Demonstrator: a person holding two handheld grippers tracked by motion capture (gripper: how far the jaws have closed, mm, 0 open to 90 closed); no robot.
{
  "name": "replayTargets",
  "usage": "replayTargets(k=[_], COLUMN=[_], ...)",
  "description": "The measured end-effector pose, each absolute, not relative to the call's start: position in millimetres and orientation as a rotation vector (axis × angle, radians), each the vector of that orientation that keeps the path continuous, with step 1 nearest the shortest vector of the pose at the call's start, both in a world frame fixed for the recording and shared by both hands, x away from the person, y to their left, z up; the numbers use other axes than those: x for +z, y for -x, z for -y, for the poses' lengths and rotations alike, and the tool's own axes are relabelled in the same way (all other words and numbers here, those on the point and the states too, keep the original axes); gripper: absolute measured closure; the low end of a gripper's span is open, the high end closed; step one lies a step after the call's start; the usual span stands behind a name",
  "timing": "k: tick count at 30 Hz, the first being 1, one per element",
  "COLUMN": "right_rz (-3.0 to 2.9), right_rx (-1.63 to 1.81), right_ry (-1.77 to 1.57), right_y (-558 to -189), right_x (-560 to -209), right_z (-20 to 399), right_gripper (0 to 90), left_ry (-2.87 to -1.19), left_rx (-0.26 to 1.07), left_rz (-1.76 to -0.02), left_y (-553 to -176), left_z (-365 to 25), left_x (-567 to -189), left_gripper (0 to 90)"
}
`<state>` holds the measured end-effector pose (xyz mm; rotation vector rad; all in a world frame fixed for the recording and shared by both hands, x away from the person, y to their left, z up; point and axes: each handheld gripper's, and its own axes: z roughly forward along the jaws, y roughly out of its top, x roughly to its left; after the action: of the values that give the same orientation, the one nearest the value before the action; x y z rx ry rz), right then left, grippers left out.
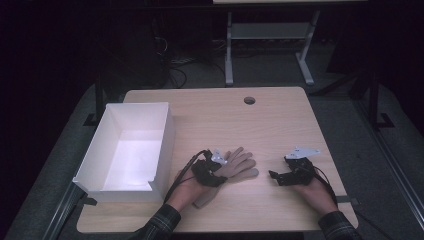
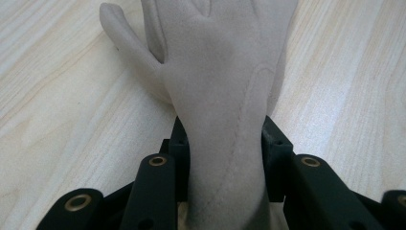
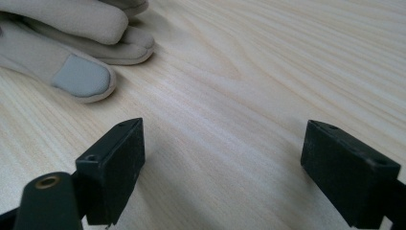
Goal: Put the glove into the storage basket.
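One soft, suede-like beige glove [image 2: 218, 96] is lying flat on the pale wood-grain table [image 1: 280, 120], and the left gripper [image 2: 225, 143] is clamping its cuff between both black jaws. The right gripper [image 3: 222, 163] is resting with jaws spread wide and holding nothing, the glove's fingertips lying just ahead to its left. One white rectangular box [image 1: 131, 147] is sitting beyond the left gripper's outer side.

A pale wooden table [image 1: 280, 120] carries a white box [image 1: 131, 145] and a beige glove [image 1: 239, 164].
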<state>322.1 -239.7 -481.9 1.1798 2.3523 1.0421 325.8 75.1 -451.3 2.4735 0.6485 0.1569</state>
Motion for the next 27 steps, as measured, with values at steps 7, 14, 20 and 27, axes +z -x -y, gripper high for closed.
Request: replayTargets(k=[7, 14, 20, 27], right_rz=[-2.351, -2.351, -2.351, -2.351], right_rx=[1.044, 1.044, 1.043, 1.044], right_ry=[-1.183, -1.180, -1.180, -1.181], right_y=[-322.0, -322.1, -322.1, -322.1], right_x=[-481.9, -482.0, -481.9, -481.9], right_z=[239.6, 239.7, 239.7, 239.6], right_gripper=[14.8, 14.8, 14.8, 14.8], left_ry=[-2.448, -2.397, -2.343, -2.316], left_rx=[0.154, 0.097, 0.082, 0.110], left_rz=[-0.677, -0.712, -0.749, -0.772], left_y=[-327.9, -329.4, -328.6, -331.1], left_z=[-76.8, -79.4, -82.4, -86.1], left_x=[-449.7, -438.6, -416.9, -384.1], left_gripper=[65.4, 65.5, 65.5, 65.4])
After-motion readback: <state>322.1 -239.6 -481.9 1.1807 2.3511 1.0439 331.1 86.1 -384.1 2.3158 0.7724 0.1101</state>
